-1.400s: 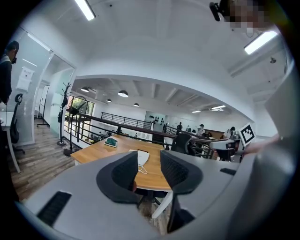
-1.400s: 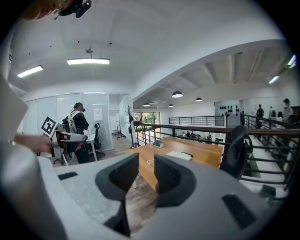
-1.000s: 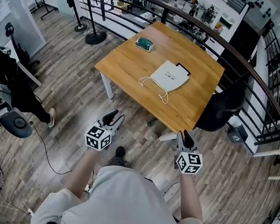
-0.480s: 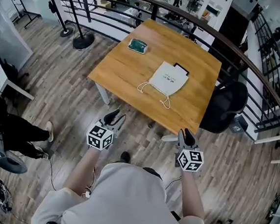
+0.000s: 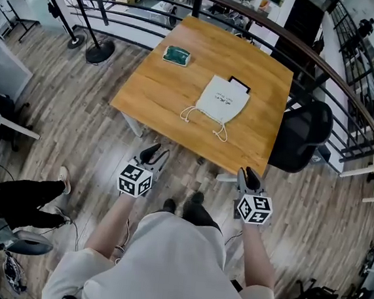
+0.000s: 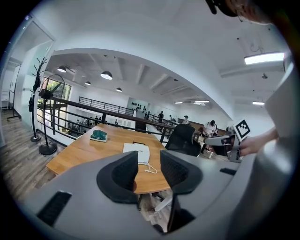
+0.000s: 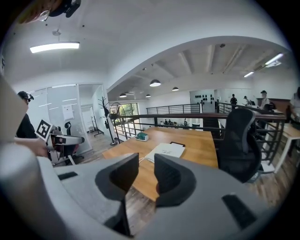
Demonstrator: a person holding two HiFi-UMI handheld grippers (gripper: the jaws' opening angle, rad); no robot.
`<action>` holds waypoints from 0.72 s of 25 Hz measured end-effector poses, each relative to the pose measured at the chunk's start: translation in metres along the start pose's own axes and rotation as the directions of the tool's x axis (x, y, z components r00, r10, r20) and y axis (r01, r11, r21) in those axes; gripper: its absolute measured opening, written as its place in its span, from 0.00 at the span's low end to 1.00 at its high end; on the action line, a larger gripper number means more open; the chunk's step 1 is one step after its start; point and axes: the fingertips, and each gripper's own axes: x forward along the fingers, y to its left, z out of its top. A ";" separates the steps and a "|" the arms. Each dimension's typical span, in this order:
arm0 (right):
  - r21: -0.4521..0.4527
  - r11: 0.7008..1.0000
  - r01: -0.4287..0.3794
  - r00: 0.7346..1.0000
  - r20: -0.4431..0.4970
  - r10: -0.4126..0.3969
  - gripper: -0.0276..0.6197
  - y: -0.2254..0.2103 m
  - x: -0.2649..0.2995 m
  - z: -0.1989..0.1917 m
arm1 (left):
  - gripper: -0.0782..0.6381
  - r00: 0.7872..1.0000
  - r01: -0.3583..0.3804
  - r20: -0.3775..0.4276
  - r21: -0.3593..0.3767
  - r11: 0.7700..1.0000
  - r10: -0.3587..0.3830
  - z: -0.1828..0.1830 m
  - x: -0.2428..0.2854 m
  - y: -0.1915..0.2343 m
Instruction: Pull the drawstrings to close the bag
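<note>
In the head view, the white cloth drawstring bag (image 5: 223, 100) lies flat near the middle of the light wooden counter (image 5: 154, 90), its mouth turned toward the person. The pale cord drawstrings (image 5: 200, 117) trail loose from that end toward the near edge, so the bag reads as not yet closed. A small green rectangular object (image 5: 177, 54) sits well apart from it at the far left corner, and a black office chair (image 5: 300, 137) stands at the counter's right side. The person stands on the plank floor (image 5: 76, 141) short of the counter, holding the left gripper (image 5: 155, 154) and right gripper (image 5: 248, 176) out in front at about the same height, both pointed at the counter. That looks like an approach posture, with each side lined up for a cord.

In the left gripper view, the two dark jaws stand slightly apart with nothing between them; the bag and its looped cord show beyond the gap, out of reach.

In the right gripper view, the jaws are likewise parted and empty, and the bag lies on the counter straight ahead. My judgement is that the task has not begun and the next need is to close in on the cord ends.
</note>
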 end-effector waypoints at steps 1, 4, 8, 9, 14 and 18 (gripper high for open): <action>0.004 1.000 0.002 1.000 -0.008 -0.002 0.18 -0.001 0.003 -0.001 | 0.31 1.000 0.002 -0.008 -0.005 1.000 -0.002 -0.002 0.004 0.001; 0.011 1.000 0.001 1.000 -0.025 -0.001 0.18 -0.009 0.017 -0.005 | 0.31 0.999 0.003 -0.032 -0.010 1.000 -0.003 -0.006 0.019 0.007; 0.024 1.000 -0.008 0.999 -0.045 0.009 0.18 -0.021 0.039 -0.009 | 0.31 0.998 -0.003 -0.057 -0.013 1.000 0.002 -0.010 0.041 0.018; 0.028 1.000 -0.010 0.999 -0.050 0.011 0.18 -0.026 0.046 -0.009 | 0.31 0.998 -0.006 -0.060 -0.018 1.000 0.005 -0.009 0.047 0.021; 0.024 0.999 -0.025 0.996 -0.084 0.027 0.18 -0.052 0.084 -0.004 | 0.31 0.996 -0.011 -0.090 -0.029 1.000 0.008 -0.004 0.086 0.032; 0.024 0.998 -0.049 0.992 -0.116 0.052 0.18 -0.067 0.113 -0.008 | 0.31 0.992 -0.006 -0.128 -0.018 1.000 0.004 -0.006 0.118 0.038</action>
